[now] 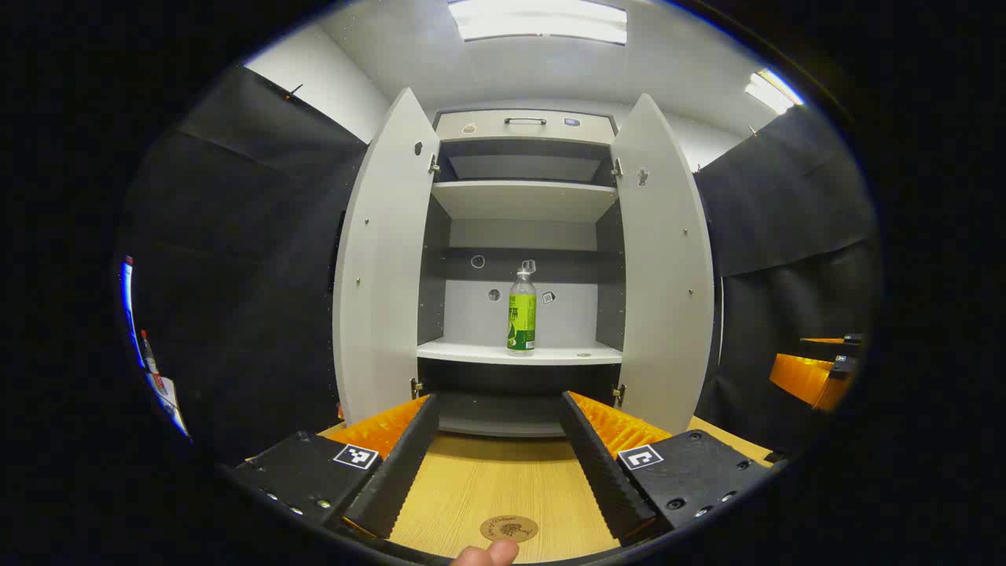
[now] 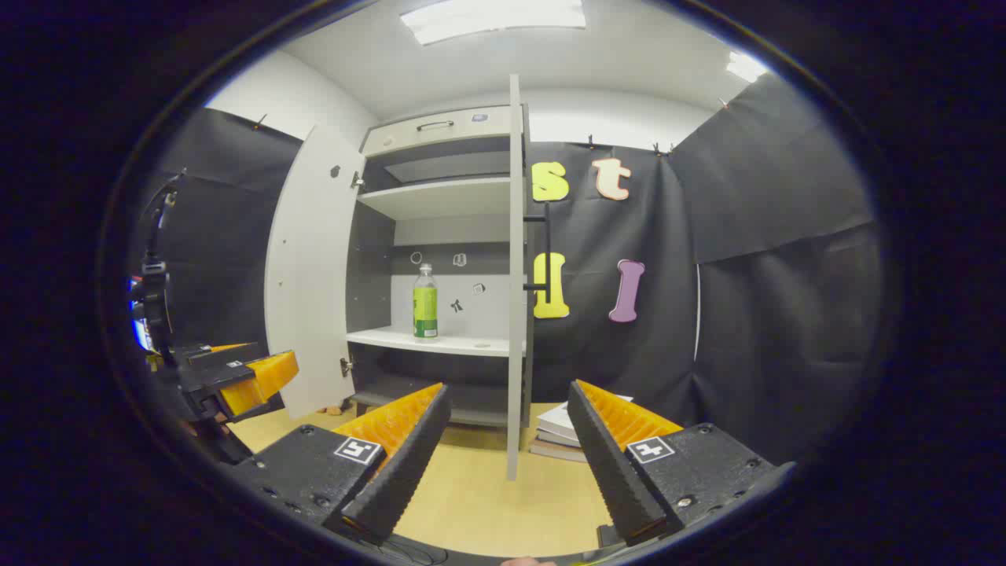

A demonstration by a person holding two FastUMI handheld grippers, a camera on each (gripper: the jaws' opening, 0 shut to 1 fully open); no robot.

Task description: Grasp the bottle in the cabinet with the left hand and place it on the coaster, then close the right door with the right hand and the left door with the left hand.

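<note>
Standing upright on the cabinet's (image 1: 523, 126) middle shelf (image 1: 519, 354), the green-labelled bottle (image 1: 521, 313) is waiting near the shelf's centre, with both doors swung wide. Going left to right in the left gripper view, the left door (image 1: 381, 267) is hanging open to the left of the bottle, and the right door (image 1: 664, 267) is hanging open to its right. The left gripper (image 1: 499, 464) is hovering in front of the cabinet with its fingers spread apart, holding nothing, well short of the bottle. The round coaster (image 1: 508, 527) is lying on the wooden table (image 1: 495, 479) between those fingers, nearer the camera than the cabinet. In the right gripper view, the right gripper (image 2: 503, 464) is likewise gaping empty, facing the right door's edge (image 2: 515, 275), with stacked books (image 2: 559, 431) lying right of the cabinet.
</note>
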